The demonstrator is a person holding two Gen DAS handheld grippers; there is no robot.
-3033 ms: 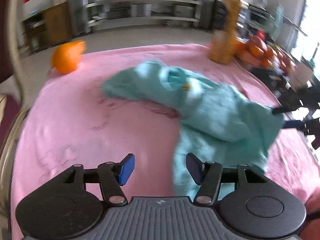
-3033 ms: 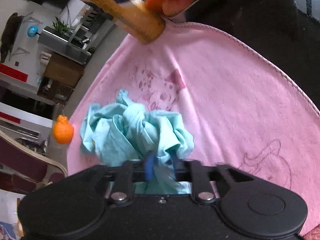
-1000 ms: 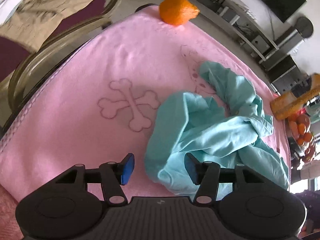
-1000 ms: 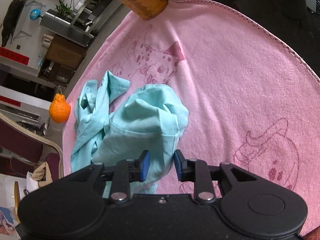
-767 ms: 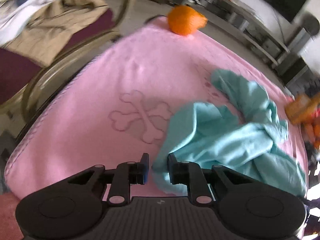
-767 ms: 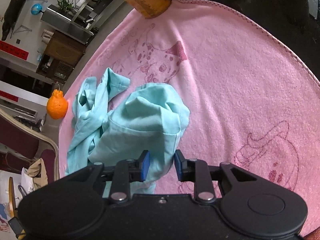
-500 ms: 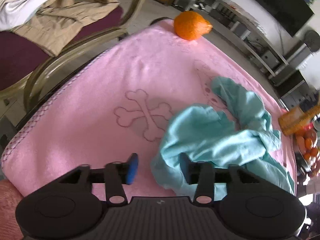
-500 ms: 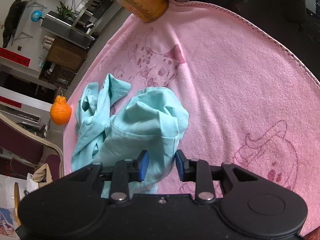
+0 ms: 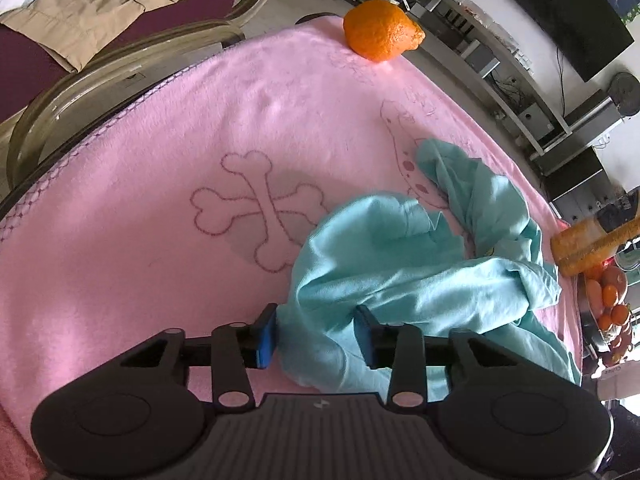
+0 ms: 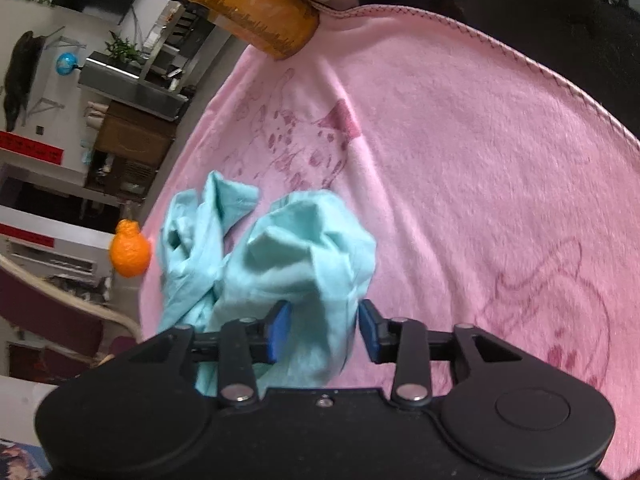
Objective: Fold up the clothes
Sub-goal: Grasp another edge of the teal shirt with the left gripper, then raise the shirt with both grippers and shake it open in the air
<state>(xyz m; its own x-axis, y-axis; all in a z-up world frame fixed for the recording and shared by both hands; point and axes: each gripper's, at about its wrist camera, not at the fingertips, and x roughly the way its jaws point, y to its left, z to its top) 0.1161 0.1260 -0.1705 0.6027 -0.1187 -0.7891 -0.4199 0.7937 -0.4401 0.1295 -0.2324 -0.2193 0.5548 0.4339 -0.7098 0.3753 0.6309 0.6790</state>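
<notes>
Teal cotton-looking garment (image 9: 404,264), crumpled in a loose heap with a twisted strand trailing toward the far side, lying near the middle of a pink fleece blanket (image 9: 160,152) printed with crossbones and dog outlines. Not folded: no flat panel, no straight edge showing. Left gripper (image 9: 316,330): jaws spread, near hem of the heap bunched between the blue pads, cloth touching the left pad, no pinch evident. Right gripper (image 10: 324,328): jaws likewise spread, straddling a raised hump of the same cloth on the opposite side of the heap, pads beside the fabric, not pressed in. Step judged: taking hold of the heap at two points, ahead of spreading it flat. Next move calls for closing each pair of pads on a single layer or edge rather than a wad, then drawing the two holds apart to open the garment. Also present: orange citrus fruit (image 9: 380,34) at the blanket's far edge; orange bottle (image 10: 240,8) lying at another edge, well apart from the garment.
</notes>
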